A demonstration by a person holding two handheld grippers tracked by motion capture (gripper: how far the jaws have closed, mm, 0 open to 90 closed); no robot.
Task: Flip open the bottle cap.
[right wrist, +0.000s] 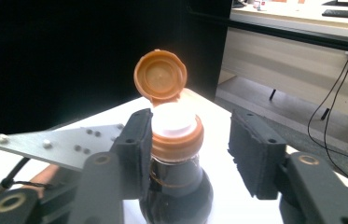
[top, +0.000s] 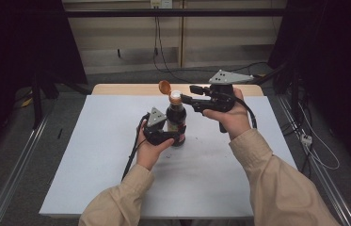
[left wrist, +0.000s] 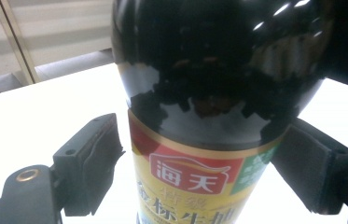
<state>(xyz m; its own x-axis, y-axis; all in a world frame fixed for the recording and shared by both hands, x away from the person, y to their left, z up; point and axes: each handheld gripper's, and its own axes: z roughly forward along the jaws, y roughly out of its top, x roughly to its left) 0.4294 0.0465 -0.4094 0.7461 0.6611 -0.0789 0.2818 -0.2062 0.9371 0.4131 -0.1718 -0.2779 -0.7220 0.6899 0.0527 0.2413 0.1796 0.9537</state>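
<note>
A dark sauce bottle (top: 176, 120) with a red and yellow label (left wrist: 195, 177) stands upright on the white table (top: 98, 141). Its orange flip lid (right wrist: 160, 75) is hinged back, baring the white spout (right wrist: 174, 120). My left gripper (left wrist: 199, 172) reaches around the bottle's lower body (top: 177, 136); both pads sit close beside the label with a slight gap. Up at the bottle's neck, my right gripper (right wrist: 195, 149) comes in from the right (top: 187, 92). One of its pads is beside the orange collar and the other stands well apart.
The white table top ends at a wooden strip (top: 116, 88) at the back. Cables (top: 159, 56) hang by the far wall, and a power strip (top: 306, 139) lies on the floor at the right. Metal rails (top: 18, 165) run along both sides.
</note>
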